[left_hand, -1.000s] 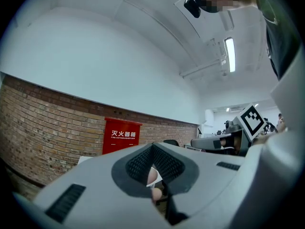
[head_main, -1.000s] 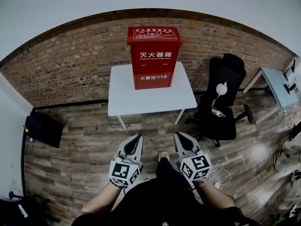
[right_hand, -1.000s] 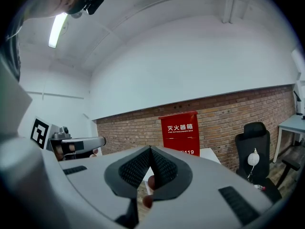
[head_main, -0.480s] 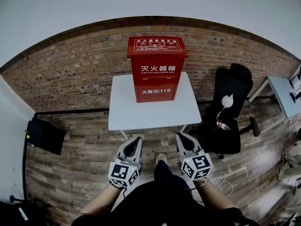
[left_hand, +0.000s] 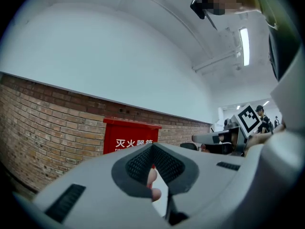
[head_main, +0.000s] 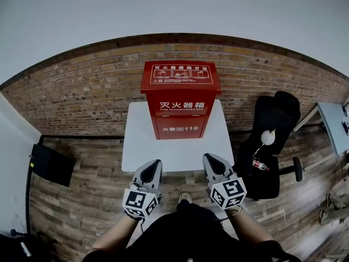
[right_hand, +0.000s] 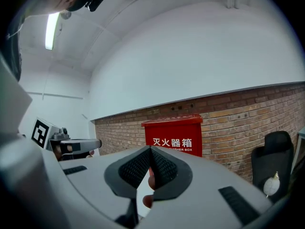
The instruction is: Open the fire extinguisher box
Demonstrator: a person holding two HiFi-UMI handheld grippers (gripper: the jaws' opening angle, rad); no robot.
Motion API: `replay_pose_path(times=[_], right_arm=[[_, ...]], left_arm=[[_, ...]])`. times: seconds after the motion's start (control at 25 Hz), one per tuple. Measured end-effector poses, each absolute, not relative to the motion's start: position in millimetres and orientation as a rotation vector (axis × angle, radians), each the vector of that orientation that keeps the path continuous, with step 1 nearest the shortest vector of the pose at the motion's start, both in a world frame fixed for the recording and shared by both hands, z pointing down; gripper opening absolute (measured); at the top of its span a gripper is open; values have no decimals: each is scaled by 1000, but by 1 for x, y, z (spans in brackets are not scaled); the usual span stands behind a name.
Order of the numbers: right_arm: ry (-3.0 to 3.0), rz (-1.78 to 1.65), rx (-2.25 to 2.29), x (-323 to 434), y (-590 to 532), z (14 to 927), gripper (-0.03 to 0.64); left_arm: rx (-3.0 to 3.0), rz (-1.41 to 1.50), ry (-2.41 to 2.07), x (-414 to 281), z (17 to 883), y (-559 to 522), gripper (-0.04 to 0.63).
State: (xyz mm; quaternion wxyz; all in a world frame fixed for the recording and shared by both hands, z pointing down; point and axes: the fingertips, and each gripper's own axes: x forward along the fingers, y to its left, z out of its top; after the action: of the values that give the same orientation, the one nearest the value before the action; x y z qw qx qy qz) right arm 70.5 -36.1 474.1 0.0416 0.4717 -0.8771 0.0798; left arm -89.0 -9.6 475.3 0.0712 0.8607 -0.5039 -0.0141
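Nearest the person, the left gripper [head_main: 155, 164] and the right gripper [head_main: 209, 158] each had its jaws pressed fully together, holding nothing. Within the last second their tips had come from over the wooden plank floor [head_main: 82, 190] to the near edge of the white rectangular table [head_main: 163, 156]. Farther back on that table, before the brick wall [head_main: 82, 91], the red metal fire extinguisher box [head_main: 181, 105] stood upright, apparently closed, and looked larger. The approach seemed nearly done and the opening not yet begun.

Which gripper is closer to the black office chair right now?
Right. The right gripper is at the white table's front edge, on the black office chair's side. The left gripper sits beyond it, farther from the chair.
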Motion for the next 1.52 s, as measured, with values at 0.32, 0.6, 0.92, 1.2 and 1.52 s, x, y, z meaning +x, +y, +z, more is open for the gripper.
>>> replay_pose_path(times=[0.32, 0.6, 0.92, 1.2, 1.52], right_arm=[[-2694, 222, 1391, 98, -143, 469, 18], [-2710, 245, 1349, 111, -210, 471, 18], [-2706, 265, 1351, 106, -240, 474, 18], [-2692, 184, 1393, 110, -257, 462, 20], [-2660, 153, 1437, 130, -290, 457, 216]], left_arm=[[2562, -108, -1580, -78, 465, -113, 49], [2498, -81, -1664, -81, 464, -168, 49], [2453, -47, -1713, -109, 461, -199, 49], [2499, -2, -1777, -139, 446, -227, 49], [2526, 24, -1739, -173, 450, -269, 251]])
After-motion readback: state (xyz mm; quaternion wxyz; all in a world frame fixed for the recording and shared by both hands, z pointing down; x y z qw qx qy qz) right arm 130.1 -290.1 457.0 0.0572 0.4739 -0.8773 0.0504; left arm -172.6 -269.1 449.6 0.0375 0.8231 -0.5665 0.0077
